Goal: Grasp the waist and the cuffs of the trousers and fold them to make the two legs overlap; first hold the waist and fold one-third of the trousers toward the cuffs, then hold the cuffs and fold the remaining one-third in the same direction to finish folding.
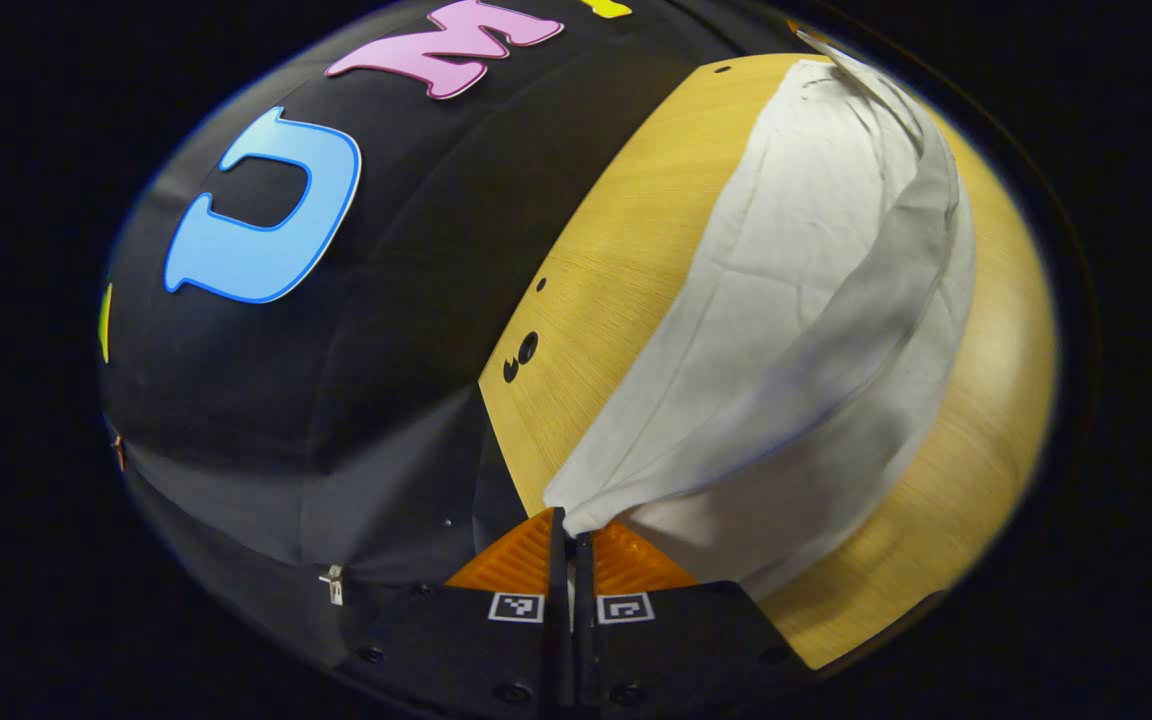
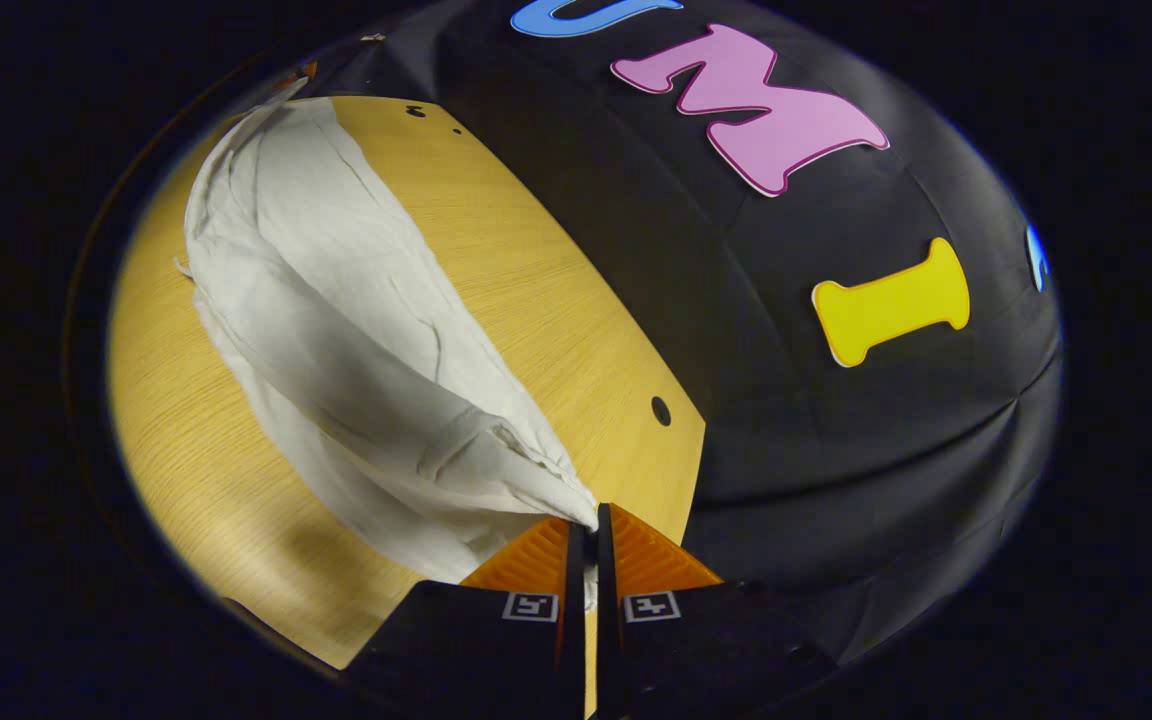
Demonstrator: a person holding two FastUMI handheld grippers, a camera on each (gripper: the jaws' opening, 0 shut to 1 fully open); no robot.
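Note:
White trousers point(image 1: 796, 330) lie along a wooden table point(image 1: 606, 250), with one layer lifted off the one beneath. In the left gripper view my left gripper point(image 1: 570, 528) is shut on one end of the lifted layer, which runs up and away from its fingers. In the right gripper view the same trousers point(image 2: 336, 330) stretch from my right gripper point(image 2: 594, 522), which is shut on a bunched corner of the cloth held above the table point(image 2: 526, 270). I cannot tell which end is the waist and which the cuffs.
The black booth wall point(image 1: 336, 380) hangs close behind the table's far edge. Small round holes point(image 1: 526, 348) mark the tabletop near that edge, and one hole point(image 2: 660, 410) shows beside the right gripper.

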